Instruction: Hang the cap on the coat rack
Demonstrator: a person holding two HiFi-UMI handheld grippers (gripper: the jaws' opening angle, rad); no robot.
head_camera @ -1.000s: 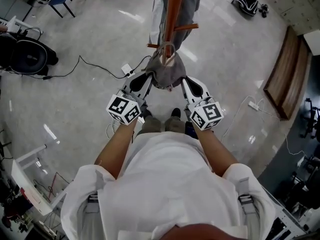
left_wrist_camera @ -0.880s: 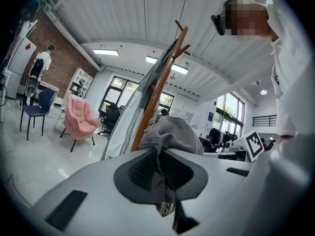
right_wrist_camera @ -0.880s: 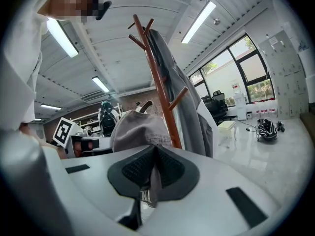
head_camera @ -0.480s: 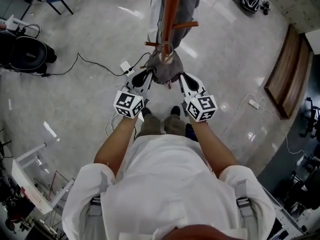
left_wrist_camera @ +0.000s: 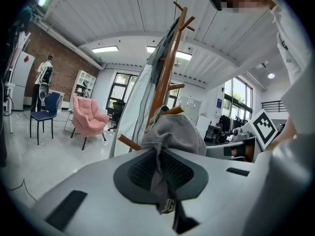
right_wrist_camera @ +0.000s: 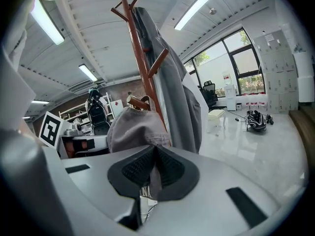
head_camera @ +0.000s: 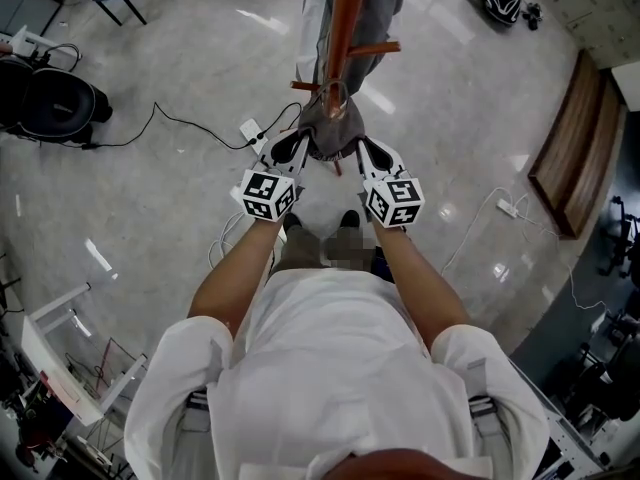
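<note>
Pushed forward toward the coat rack (head_camera: 346,18) since a second ago, with the left gripper (head_camera: 303,145) and the right gripper (head_camera: 357,147) drawn closer together and their marker cubes higher in the head view. Carried along with them, the cap (head_camera: 331,126), now right against the foot of the wooden pole as seen from above.

In the left gripper view, left gripper (left_wrist_camera: 160,154) clamped on a fold of grey fabric at the cap (left_wrist_camera: 178,132) edge, dark ribbed pads pressed together on it, a bit of the cloth sticking out below. In the right gripper view, much the same: right gripper (right_wrist_camera: 153,151) pinched tight on the opposite edge of the cap (right_wrist_camera: 133,127), crown bulging up beyond the jaws.

Held between both grippers, crown toward the coat rack (left_wrist_camera: 167,77), just beside the pole and just under a short peg (right_wrist_camera: 138,102). Cannot tell whether hooked on that peg or only close to it.

Higher on the coat rack (right_wrist_camera: 141,63), a long grey coat (right_wrist_camera: 173,82) hanging down past the cap. On the glossy floor (head_camera: 180,198), a black cable (head_camera: 190,128) to the left and a black bag (head_camera: 494,4) far to the right. Farther back in the room, a pink armchair (left_wrist_camera: 88,120).
</note>
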